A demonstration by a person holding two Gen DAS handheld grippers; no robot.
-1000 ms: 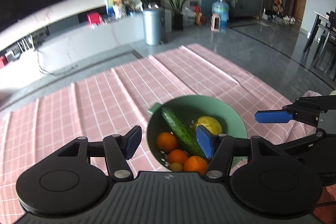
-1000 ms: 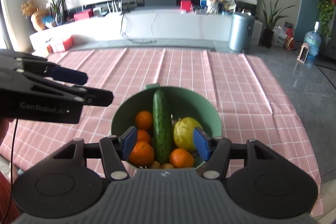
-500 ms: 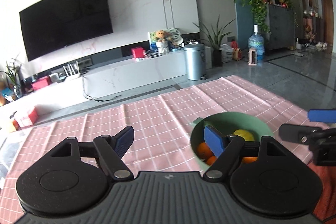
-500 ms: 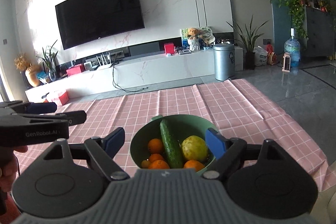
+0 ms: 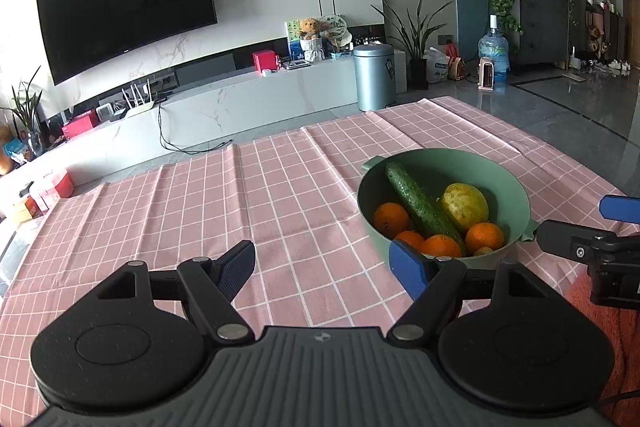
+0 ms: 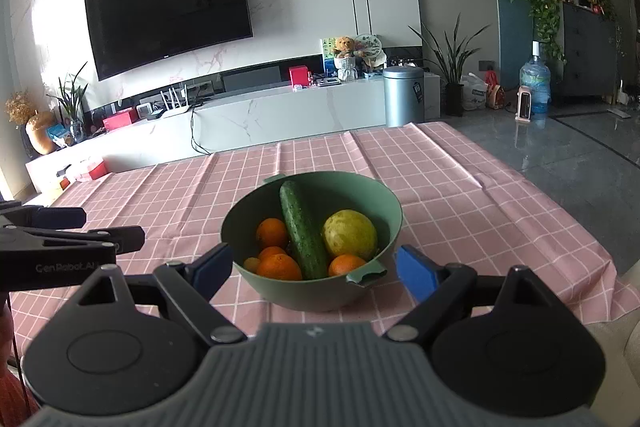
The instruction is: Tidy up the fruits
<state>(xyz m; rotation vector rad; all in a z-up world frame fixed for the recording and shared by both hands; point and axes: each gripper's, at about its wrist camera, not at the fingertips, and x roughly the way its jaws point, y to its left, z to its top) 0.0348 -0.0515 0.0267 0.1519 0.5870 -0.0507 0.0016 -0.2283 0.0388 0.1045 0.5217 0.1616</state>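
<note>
A green bowl point(image 6: 386, 227) stands on the pink checked tablecloth point(image 6: 460, 187). It holds a cucumber point(image 6: 302, 229), a yellow-green round fruit point(image 6: 350, 233) and several oranges point(image 6: 278, 265). My right gripper point(image 6: 314, 269) is open and empty, just in front of the bowl. My left gripper point(image 5: 322, 269) is open and empty over bare cloth, left of the bowl point(image 5: 516, 195). The cucumber point(image 5: 420, 203) and the yellow fruit point(image 5: 466, 207) show in the left wrist view too. Each gripper shows at the edge of the other's view.
The tablecloth point(image 5: 200, 207) stretches left of the bowl. The table's right edge point(image 6: 592, 227) drops to a grey floor. Beyond the far edge stand a white TV console point(image 6: 280, 115) and a metal bin point(image 6: 404, 95).
Both grippers have pulled back and levelled out from above the bowl. The room now fills the upper views. The right gripper's jaws have opened wider. The fruit has not moved.
</note>
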